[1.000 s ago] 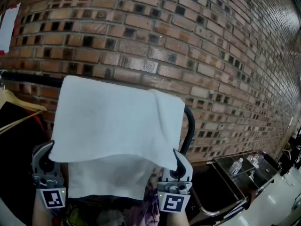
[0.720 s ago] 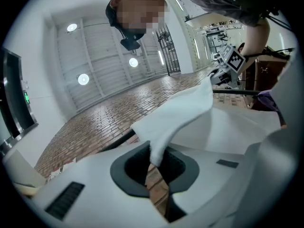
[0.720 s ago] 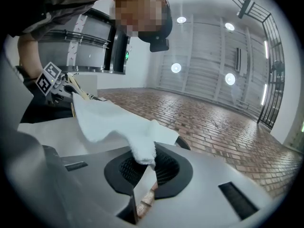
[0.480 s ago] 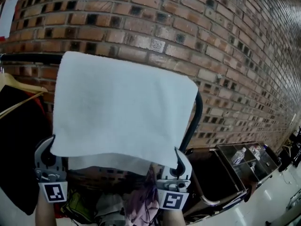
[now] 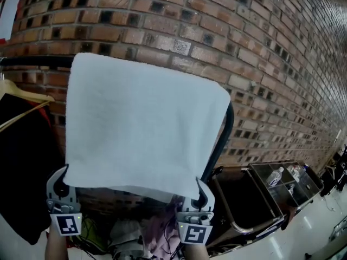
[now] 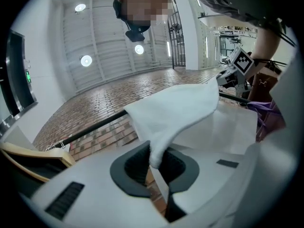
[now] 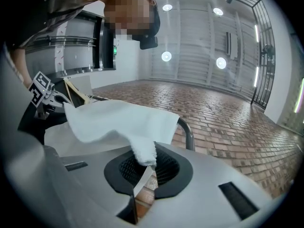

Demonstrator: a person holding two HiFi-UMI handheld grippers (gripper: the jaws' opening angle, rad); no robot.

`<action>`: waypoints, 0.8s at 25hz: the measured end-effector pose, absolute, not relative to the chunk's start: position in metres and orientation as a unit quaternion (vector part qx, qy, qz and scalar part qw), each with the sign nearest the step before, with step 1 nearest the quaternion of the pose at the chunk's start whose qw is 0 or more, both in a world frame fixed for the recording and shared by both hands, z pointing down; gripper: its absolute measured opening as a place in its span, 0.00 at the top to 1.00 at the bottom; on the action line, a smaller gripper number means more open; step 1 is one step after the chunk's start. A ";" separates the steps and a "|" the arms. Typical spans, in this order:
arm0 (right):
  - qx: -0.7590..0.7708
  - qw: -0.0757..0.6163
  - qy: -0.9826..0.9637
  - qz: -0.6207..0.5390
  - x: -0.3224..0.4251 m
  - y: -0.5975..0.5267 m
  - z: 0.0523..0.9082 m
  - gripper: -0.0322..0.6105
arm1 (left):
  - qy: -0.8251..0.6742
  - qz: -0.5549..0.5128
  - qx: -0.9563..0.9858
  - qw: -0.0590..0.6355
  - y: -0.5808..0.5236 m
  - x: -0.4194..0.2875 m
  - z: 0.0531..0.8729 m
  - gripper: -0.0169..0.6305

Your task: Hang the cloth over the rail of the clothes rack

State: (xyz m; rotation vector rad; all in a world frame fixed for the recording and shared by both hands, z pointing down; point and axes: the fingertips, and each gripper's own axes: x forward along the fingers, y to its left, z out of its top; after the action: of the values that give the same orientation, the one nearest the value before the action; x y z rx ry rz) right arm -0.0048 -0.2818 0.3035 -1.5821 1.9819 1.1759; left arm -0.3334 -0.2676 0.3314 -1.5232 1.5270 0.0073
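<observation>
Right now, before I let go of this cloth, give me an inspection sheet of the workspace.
surface: no table; pale floor at lower right.
job's things: white cloth draped over the black rail.
clutter: fabric heap under the rack; cart with bottles.
grippers: left gripper shut on the cloth's lower left corner; right gripper shut on its lower right corner.
cables: nothing seen for certain.
surroundings: brick wall behind; wooden hanger with dark garment at left.
</observation>
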 end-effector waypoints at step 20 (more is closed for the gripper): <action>-0.561 0.159 0.721 0.375 -0.014 -0.274 0.358 0.91 | 0.632 -0.003 -0.657 0.411 -0.262 -0.344 0.374 0.90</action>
State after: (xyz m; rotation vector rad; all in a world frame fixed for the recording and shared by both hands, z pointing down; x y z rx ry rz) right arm -0.0142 -0.2738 0.3580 -1.6036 2.0606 1.0715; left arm -0.3439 -0.2619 0.3743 -1.6539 1.5897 -0.0076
